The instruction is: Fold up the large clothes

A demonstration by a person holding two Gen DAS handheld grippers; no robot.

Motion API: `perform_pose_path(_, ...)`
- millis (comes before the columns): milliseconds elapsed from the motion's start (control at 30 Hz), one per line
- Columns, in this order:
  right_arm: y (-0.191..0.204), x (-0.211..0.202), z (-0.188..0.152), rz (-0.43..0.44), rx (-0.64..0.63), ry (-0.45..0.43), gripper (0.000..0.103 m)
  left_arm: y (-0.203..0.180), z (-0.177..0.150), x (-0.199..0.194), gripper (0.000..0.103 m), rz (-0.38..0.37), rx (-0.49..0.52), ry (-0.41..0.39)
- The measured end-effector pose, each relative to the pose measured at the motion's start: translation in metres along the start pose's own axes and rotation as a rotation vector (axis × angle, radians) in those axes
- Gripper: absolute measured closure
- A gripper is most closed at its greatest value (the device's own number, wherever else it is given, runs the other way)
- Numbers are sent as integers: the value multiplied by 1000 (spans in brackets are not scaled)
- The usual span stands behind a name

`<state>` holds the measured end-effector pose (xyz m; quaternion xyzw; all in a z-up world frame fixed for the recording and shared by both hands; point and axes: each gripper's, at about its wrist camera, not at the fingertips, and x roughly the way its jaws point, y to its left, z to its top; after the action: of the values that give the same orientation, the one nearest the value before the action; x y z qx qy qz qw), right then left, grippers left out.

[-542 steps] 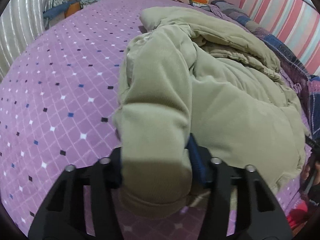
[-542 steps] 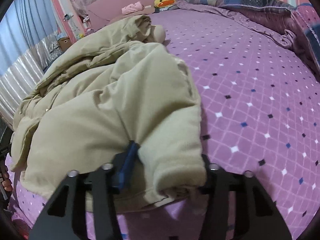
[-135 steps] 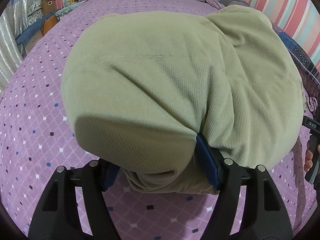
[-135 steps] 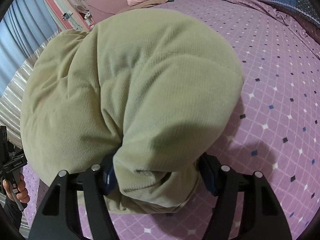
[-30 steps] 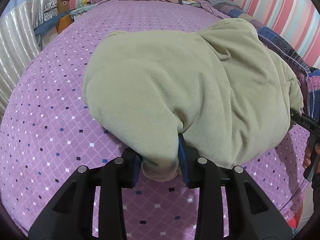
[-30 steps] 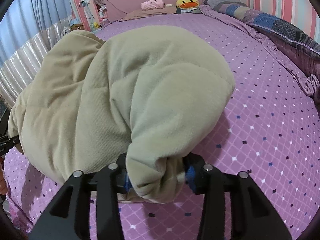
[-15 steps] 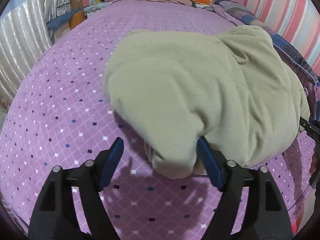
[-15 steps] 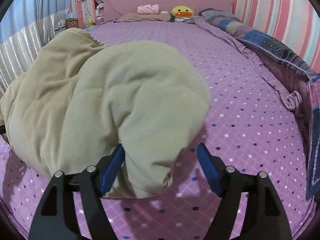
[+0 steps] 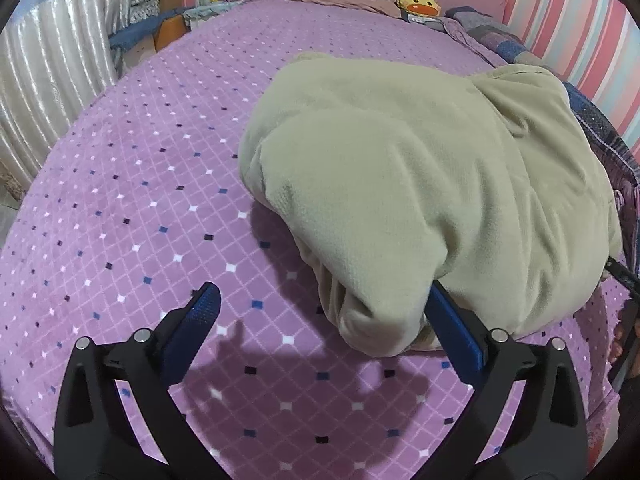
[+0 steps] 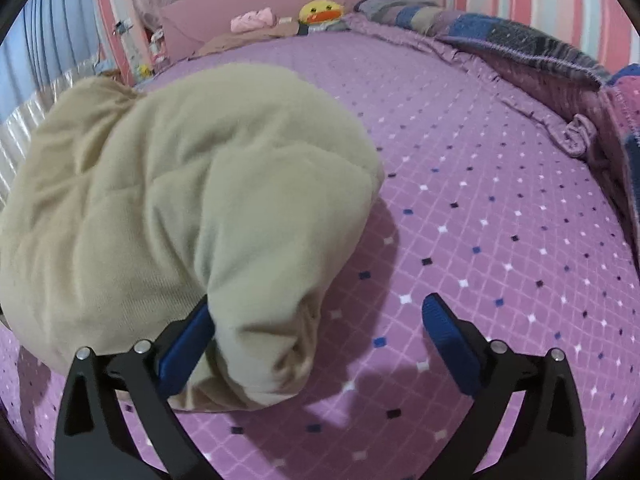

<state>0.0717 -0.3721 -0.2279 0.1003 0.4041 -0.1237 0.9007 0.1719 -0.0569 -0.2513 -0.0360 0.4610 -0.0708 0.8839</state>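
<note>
both sets of jaws are now standing wide and released, having just let go of the beige coat, which is lying bundled on the bed at one o'clock of the left gripper and eleven o'clock of the right gripper; this fold is looking finished.

The right claw stands spread wide above the purple bed cover — its left blue pad touches the near corner of the bundled beige garment, its right pad is clear of it. A yellow duck plush sits by the headboard.
</note>
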Motion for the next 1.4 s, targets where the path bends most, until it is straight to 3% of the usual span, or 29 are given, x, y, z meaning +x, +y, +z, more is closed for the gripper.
perform_pose_path(133,12,-38,0,51,25,-97,2,-7,-6,-12,3,42,-3,-18)
perform_pose_path(300,31,-74,-5,84,89,-150,2,-23,-7,-28,3,90,-17,-34)
perform_pose_path(433,54,-89,-18,22,79,-158,2,-36,-6,-48,3,82,-19,-64)
perform_pose_path(600,94,-109,-25,-137,-61,-163,2,-58,-11,-76,3,71,45,-67)
perform_pose_path(667,103,-117,-25,-149,-78,-163,2,-68,-14,-89,3,78,67,-89)
perform_pose_path(800,116,-142,-22,-98,-84,-179,2,-87,-8,-113,3,106,92,-106)
perform_pose_path(900,124,-163,-20,-59,-86,-185,2,-88,-6,-135,3,131,49,-152)
perform_pose_path(1033,130,-189,-13,-71,-91,-225,2,-92,-6,-157,3,175,28,-164)
perform_pose_path(1233,140,-212,-3,-38,-111,-220,2,-100,-9,-200,3,167,49,-245)
perform_pose_path(1400,141,-230,1,-44,-109,-206,2,-98,-4,-223,3,163,43,-269)
